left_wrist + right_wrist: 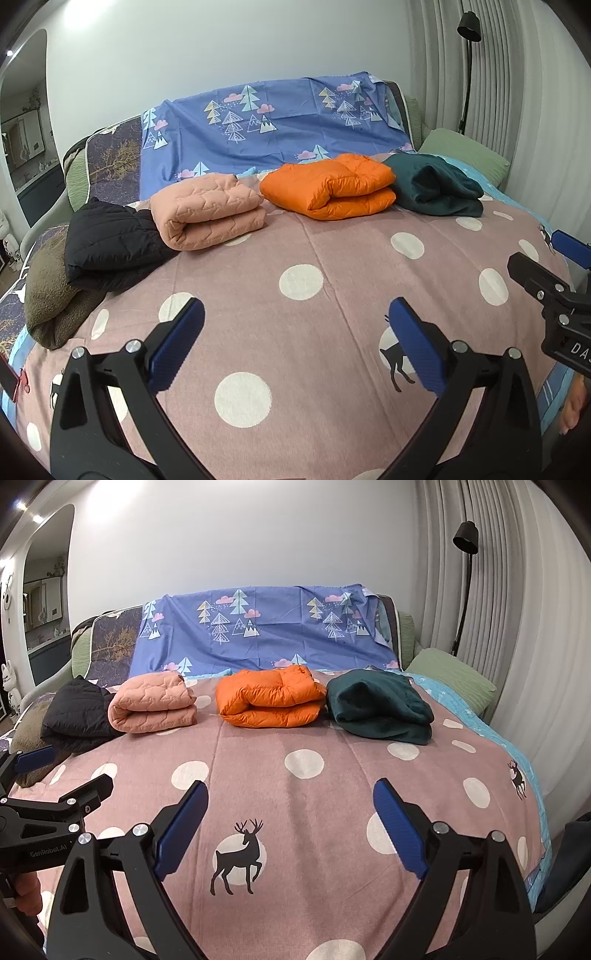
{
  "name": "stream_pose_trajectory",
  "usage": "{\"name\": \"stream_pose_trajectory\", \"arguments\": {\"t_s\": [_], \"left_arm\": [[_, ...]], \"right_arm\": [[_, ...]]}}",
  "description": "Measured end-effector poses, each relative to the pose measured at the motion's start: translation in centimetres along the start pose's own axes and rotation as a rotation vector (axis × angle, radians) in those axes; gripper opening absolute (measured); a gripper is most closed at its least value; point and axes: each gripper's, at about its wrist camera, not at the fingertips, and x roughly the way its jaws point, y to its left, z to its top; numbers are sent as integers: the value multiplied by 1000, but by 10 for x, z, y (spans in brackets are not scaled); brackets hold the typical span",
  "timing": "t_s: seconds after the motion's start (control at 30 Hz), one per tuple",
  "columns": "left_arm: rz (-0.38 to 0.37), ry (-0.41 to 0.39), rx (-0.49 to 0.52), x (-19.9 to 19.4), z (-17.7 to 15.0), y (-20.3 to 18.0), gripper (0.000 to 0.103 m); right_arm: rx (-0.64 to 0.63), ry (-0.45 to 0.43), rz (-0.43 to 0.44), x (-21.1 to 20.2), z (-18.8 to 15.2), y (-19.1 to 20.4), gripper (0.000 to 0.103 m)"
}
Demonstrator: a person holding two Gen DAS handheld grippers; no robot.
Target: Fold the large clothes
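Note:
Several folded garments lie in a row at the far side of the bed: a brown fleece (48,295), a black puffer jacket (110,243), a peach quilted jacket (210,214), an orange puffer jacket (332,188) and a dark green fleece (436,188). They also show in the right wrist view: the black jacket (77,716), the peach jacket (151,701), the orange jacket (269,698) and the green fleece (380,709). My left gripper (295,332) is open and empty above the pink dotted bedspread (332,258). My right gripper (291,812) is open and empty above the bedspread too.
A blue tree-print sheet (273,122) hangs over the headboard. A green pillow (469,155) lies at the far right. A black floor lamp (461,587) stands by the grey curtains (517,609). A doorway opens at the left (44,609).

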Motion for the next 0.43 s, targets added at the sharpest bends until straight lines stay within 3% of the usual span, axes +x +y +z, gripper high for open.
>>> {"name": "stream_pose_trajectory", "arguments": {"t_s": [0.43], "left_arm": [[2,2,4,0,0,0,101]], "right_arm": [[-7,7,-6,3,-2,1,91]]}}
